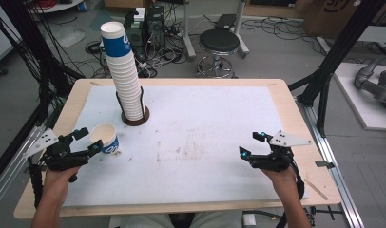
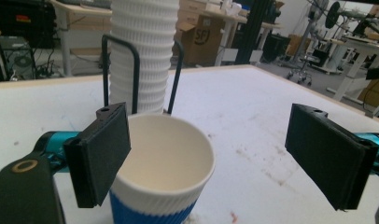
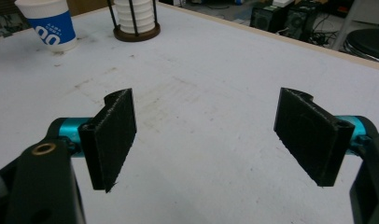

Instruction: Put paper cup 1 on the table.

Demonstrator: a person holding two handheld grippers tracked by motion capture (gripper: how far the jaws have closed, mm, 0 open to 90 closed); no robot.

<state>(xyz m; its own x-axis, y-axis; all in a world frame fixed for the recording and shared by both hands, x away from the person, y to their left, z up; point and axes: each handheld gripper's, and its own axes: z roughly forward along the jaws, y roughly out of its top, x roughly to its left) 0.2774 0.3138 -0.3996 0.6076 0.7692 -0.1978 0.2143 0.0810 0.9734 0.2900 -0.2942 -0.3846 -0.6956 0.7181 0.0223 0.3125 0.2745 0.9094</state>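
A single white paper cup with a blue band (image 1: 105, 138) stands upright on the white table cover at the left. My left gripper (image 1: 89, 140) is open at the cup. In the left gripper view the cup (image 2: 164, 163) stands between the jaws, close to the left pad (image 2: 101, 154) and well apart from the right pad (image 2: 325, 158). A tall stack of the same cups (image 1: 123, 71) rises from a round wire holder (image 1: 135, 118) behind it. My right gripper (image 1: 252, 144) hovers open over the right side of the table, with nothing between its pads (image 3: 115, 135).
The table cover (image 1: 196, 142) lies on a wooden table with bare edges. The single cup (image 3: 50, 25) and the holder's base (image 3: 135, 31) sit far off in the right gripper view. A black stool (image 1: 219, 42), cables and computer cases stand beyond the far edge.
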